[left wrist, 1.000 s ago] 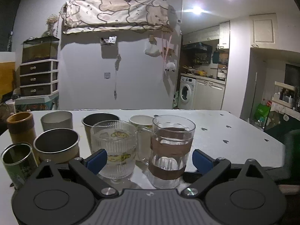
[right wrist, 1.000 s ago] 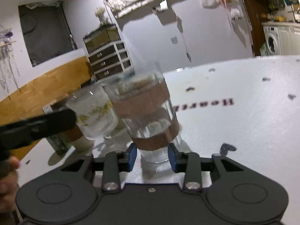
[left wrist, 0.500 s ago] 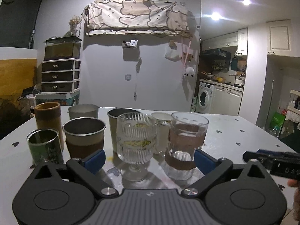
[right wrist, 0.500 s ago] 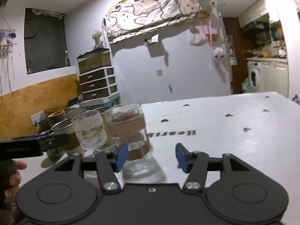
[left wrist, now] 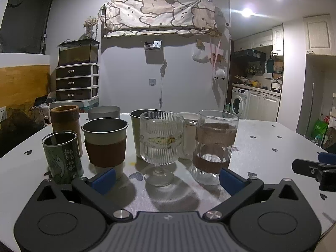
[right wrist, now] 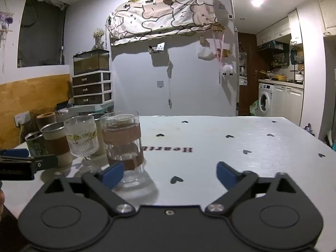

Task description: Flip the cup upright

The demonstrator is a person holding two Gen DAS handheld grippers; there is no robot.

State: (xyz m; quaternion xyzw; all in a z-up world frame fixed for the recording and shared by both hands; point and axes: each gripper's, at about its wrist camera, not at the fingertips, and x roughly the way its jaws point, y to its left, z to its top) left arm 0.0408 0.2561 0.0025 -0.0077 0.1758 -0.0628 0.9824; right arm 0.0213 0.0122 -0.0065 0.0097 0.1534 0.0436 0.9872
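Your left claw [left wrist: 166, 178] sits low and level over the worktop [left wrist: 273, 142], spread wide and empty, facing the cluster of cups. Your right claw [right wrist: 170, 171] is also level, wide open, holding nothing — the banded glass cup [right wrist: 122, 140] stands upright just beside its left fingertip [right wrist: 111, 173].

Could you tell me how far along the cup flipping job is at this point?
Looks done: the banded glass stands upright on the table beside the other cups. In hand: nothing; the right gripper and left gripper are open and empty. No cup still looks overturned.
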